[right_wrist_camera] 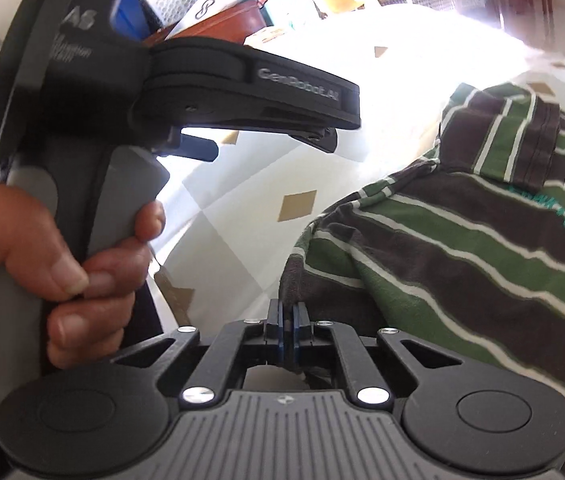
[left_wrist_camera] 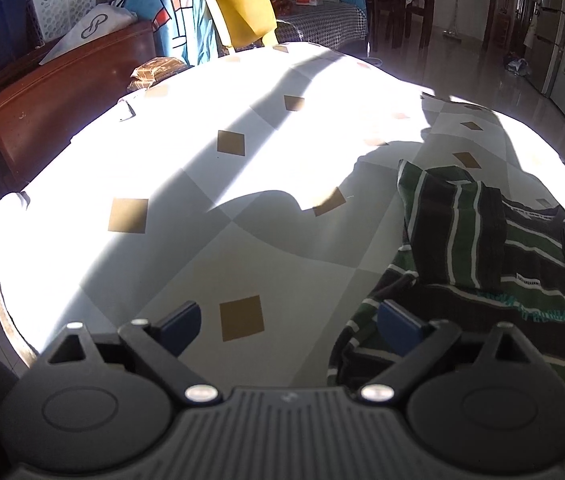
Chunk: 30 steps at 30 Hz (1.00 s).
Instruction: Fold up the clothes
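Note:
A striped shirt [left_wrist_camera: 482, 248], green and dark brown with thin white lines, lies crumpled on the right side of the table; one sleeve is folded over its body. My left gripper [left_wrist_camera: 288, 326] is open and empty just above the table, its right finger at the shirt's left edge. In the right wrist view the shirt [right_wrist_camera: 462, 248] fills the right half. My right gripper [right_wrist_camera: 287, 320] is shut on the shirt's near left edge. The left gripper [right_wrist_camera: 278, 140] shows there too, held by a hand [right_wrist_camera: 42, 264], with its jaws apart.
The table [left_wrist_camera: 202, 200] has a white cloth with tan diamond squares, part sunlit, part in shadow. A yellow chair [left_wrist_camera: 242, 16], a brown wooden bench [left_wrist_camera: 62, 104] with bags and a white basket [left_wrist_camera: 62, 0] stand beyond its far edge. The floor lies to the right.

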Each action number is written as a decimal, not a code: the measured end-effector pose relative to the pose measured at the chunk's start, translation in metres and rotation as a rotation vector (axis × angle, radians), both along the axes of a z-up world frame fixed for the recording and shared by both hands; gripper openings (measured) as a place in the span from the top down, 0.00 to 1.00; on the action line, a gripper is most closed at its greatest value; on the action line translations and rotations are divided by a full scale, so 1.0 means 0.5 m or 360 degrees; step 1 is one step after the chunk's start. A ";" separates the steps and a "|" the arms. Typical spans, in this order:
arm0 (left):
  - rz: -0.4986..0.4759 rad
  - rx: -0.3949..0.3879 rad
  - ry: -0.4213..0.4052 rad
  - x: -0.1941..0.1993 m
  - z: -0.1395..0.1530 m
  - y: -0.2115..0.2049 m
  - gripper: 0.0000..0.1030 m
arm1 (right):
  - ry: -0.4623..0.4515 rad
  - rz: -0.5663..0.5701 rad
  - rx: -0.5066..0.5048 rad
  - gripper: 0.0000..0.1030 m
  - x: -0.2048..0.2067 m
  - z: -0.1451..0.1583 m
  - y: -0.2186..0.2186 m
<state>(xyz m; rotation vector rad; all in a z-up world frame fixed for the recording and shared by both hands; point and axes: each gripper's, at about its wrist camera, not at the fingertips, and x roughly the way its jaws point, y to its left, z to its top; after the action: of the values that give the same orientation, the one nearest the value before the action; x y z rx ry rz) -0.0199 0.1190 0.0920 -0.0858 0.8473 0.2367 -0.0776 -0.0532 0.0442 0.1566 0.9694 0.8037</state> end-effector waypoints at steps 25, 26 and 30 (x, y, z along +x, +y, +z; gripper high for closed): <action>-0.0119 -0.0016 0.0083 -0.003 -0.020 -0.037 0.05 | -0.0493 0.0492 -0.0683 0.60 -0.098 -0.027 0.010; -0.0127 -0.0022 0.0087 -0.003 -0.022 -0.040 0.05 | -0.0519 0.0497 -0.0709 0.60 -0.101 -0.031 0.010; -0.0158 -0.0029 0.0103 -0.002 -0.027 -0.050 0.05 | -0.0593 0.0528 -0.0818 0.58 -0.106 -0.052 0.017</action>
<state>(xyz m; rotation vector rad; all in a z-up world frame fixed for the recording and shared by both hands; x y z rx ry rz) -0.0209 0.0942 0.0787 -0.0529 0.9158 0.1395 -0.1308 -0.0447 0.0184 -0.5933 0.8242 0.8205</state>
